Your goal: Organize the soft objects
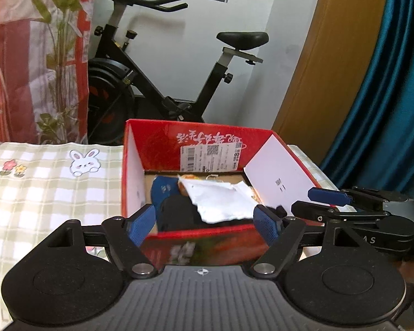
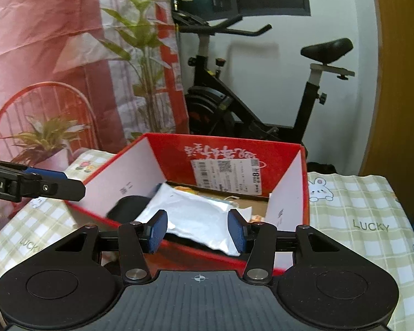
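Where the red cardboard box (image 1: pixel 196 143) sits open on the table, its soft contents lie piled on the brown floor inside: a crinkled white pouch (image 1: pixel 220 201) rests on top, tilted, over a black soft item (image 1: pixel 179 215), with a dark blue fabric piece (image 1: pixel 162 190) beside them toward the left wall; something orange peeks out behind the pouch (too hidden to identify). A white shipping label (image 1: pixel 209 157) is stuck to the far inner wall, under upside-down white lettering. Both grippers hover just in front of the box's near rim; the left gripper (image 1: pixel 202 226) has its blue-padded fingers (image 1: pixel 140 226) spread wide with nothing between them; the right gripper (image 2: pixel 197 231) is likewise spread and empty, the pouch visible beyond its gap. Under the box, a green-and-white checked tablecloth (image 1: pixel 41 193) printed with rabbits and flowers covers the table; behind stands a black exercise bike (image 1: pixel 157 77) against a white wall, a red-patterned hanging cloth (image 1: pixel 19 55) to the left.
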Action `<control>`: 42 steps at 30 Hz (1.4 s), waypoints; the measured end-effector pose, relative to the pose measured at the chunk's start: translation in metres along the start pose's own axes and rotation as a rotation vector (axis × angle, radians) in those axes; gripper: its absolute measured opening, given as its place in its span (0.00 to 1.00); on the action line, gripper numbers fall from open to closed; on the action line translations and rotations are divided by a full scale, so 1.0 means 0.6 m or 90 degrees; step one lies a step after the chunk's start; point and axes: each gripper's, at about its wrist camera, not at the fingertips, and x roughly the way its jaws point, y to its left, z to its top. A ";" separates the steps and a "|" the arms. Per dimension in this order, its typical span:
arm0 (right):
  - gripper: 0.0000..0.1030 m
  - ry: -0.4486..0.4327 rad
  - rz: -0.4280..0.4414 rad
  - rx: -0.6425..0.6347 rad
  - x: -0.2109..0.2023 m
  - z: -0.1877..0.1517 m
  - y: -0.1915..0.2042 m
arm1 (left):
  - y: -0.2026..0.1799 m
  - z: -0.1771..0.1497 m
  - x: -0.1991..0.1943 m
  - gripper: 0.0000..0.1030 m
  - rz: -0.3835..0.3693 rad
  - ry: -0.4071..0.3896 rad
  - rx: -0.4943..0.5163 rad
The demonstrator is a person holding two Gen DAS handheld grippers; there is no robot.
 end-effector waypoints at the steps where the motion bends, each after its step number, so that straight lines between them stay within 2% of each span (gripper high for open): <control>1: 0.44 -0.002 0.003 -0.002 -0.006 -0.005 0.005 | 0.000 -0.008 -0.006 0.78 0.001 0.000 0.001; 7: 0.44 -0.006 0.021 0.002 -0.044 -0.046 0.023 | 0.009 -0.057 -0.039 0.78 0.005 0.012 -0.002; 11: 0.44 0.012 0.033 -0.003 -0.069 -0.082 0.025 | 0.016 -0.095 -0.054 0.78 0.010 0.023 -0.010; 20: 0.44 0.063 0.010 0.006 -0.122 -0.159 0.015 | 0.032 -0.180 -0.064 0.78 0.014 0.058 -0.078; 24: 0.52 0.112 -0.007 -0.020 -0.133 -0.190 0.010 | 0.024 -0.208 -0.059 0.78 0.021 0.071 -0.072; 27: 0.65 0.142 -0.025 -0.020 -0.143 -0.210 0.001 | 0.022 -0.224 -0.056 0.78 0.019 0.079 -0.080; 32: 0.70 0.196 -0.047 -0.007 -0.149 -0.238 -0.014 | 0.023 -0.235 -0.056 0.78 0.020 0.085 -0.088; 36: 0.69 0.238 -0.029 0.016 -0.146 -0.255 -0.021 | 0.025 -0.237 -0.057 0.78 0.021 0.086 -0.096; 38: 0.66 0.256 -0.015 0.016 -0.140 -0.260 -0.018 | 0.028 -0.239 -0.053 0.78 0.020 0.091 -0.104; 40: 0.54 0.263 -0.014 0.010 -0.136 -0.260 -0.014 | 0.029 -0.241 -0.051 0.78 0.019 0.094 -0.109; 42: 0.53 0.264 0.000 0.010 -0.133 -0.255 -0.011 | 0.029 -0.241 -0.049 0.78 0.017 0.095 -0.112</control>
